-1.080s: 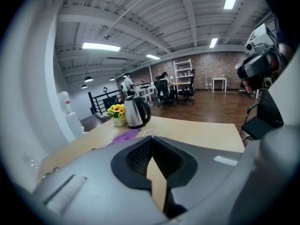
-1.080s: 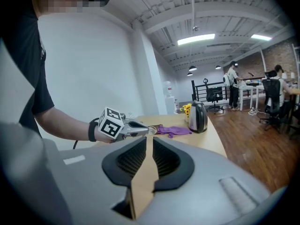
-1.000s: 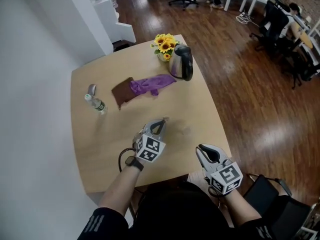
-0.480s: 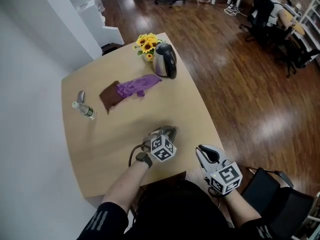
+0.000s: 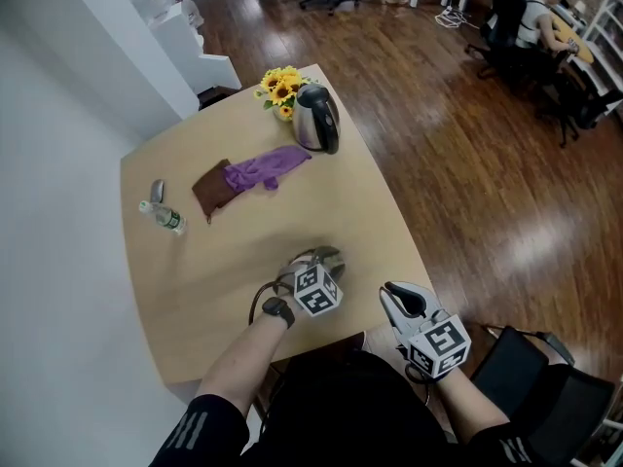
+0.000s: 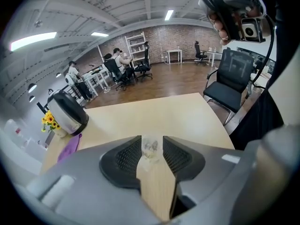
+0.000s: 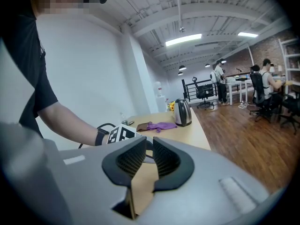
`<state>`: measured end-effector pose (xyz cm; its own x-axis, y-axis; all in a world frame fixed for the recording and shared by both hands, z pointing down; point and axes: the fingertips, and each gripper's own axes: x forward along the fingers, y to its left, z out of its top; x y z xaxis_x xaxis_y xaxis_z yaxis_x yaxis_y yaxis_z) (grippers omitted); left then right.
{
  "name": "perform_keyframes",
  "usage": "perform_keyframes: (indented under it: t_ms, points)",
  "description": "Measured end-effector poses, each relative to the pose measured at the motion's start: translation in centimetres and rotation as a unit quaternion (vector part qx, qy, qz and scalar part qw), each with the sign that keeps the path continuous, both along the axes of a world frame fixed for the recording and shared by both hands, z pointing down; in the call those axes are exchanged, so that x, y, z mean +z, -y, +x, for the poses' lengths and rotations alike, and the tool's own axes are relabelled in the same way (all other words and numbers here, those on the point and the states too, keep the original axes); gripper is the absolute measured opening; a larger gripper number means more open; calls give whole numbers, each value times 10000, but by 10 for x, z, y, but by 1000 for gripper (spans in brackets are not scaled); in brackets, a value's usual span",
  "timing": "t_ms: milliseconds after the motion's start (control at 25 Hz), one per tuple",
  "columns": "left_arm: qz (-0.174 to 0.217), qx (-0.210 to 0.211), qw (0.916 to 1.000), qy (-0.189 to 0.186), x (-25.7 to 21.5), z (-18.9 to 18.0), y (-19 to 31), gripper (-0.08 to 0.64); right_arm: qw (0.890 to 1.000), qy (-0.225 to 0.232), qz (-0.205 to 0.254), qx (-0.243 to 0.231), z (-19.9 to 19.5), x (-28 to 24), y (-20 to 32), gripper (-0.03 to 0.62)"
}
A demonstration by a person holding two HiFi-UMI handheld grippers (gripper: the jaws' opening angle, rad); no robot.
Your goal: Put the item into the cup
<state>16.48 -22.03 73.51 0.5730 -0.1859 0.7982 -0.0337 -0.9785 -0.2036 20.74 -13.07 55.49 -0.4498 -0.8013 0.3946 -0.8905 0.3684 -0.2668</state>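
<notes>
My left tongs (image 5: 328,257) at the clear cup (image 6: 151,146)
Their jaws have just spread, cup between the tips, its contents unclear; my right tongs (image 5: 391,296) stand slightly parted, empty.

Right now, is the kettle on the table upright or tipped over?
Upright: the kettle stands on its base on the table, lid on top, beside the sunflowers.

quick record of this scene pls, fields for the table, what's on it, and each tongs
surface: light wood table
far end: sunflowers beside a kettle
middle: purple cloth touching a brown flat thing
left side: bottle lying down
left tongs: jaws have just been opening; small clear thing between them, no grip evident
right tongs: jaws slightly apart, nothing between
</notes>
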Motion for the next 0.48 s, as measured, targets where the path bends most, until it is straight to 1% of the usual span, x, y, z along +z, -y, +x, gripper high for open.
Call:
perform_keyframes:
  t_ms: [120,200,320,480]
  points:
    - [164,199,9997,44,-8,0,-3,147,10000,18,-15,-1,2,2,0,52]
    - [202,355,9991,126,-7,0,-8,150,10000,22,-20,-22,2,3,0,52]
    - [89,458,9984,334,4,-3,-13,153,10000,16,-22,-53,1,4,-1,52]
    - [16,407,9970,660,26,-9,-10,164,10000,16,-9,-68,1,2,-1,52]
